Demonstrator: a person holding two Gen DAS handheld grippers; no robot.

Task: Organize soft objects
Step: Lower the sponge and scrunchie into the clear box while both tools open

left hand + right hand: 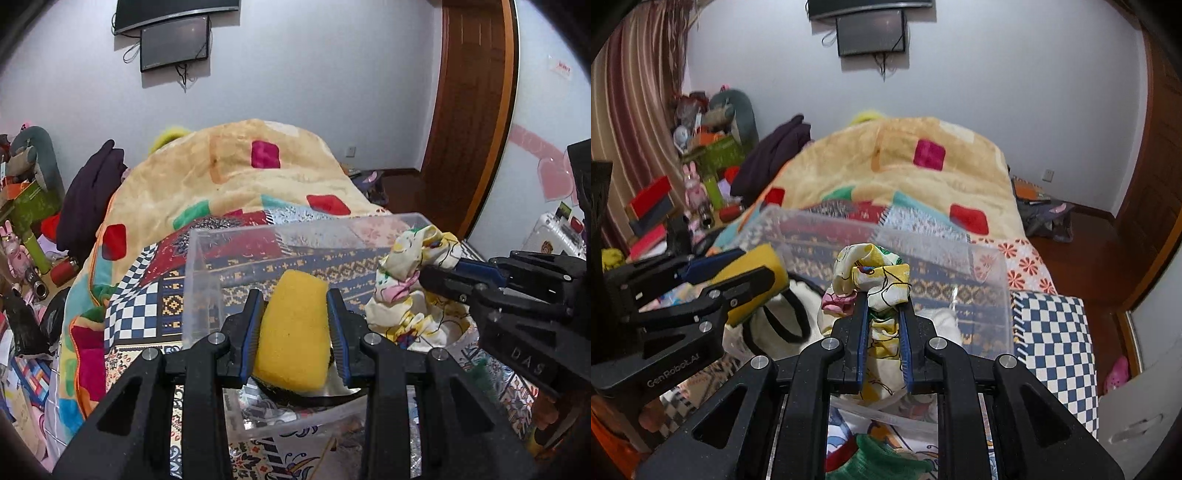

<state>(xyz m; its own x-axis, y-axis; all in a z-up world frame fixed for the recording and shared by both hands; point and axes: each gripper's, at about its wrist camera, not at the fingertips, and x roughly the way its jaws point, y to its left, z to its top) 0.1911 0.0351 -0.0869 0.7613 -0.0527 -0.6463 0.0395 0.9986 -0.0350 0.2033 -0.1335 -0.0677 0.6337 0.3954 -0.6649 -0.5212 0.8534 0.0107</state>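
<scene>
Sponge [293, 328] pinched in "GenRobot.AI" left claw [295, 325]; "DAS" right claw [884, 317] clamps printed cloth [875, 280].

- Two grippers: left gripper [295, 325], right gripper [884, 317].
- One yellow sponge [295, 332].
- One printed cloth [875, 280].
- One clear plastic bin [207, 266].
- Two wall-mounted screens [173, 42].
- One patchwork blanket [236, 177].

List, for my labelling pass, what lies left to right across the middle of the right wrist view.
Left tool holding yellow sponge → printed cloth in right tool → clear plastic bin wall → checkered cushion.
</scene>
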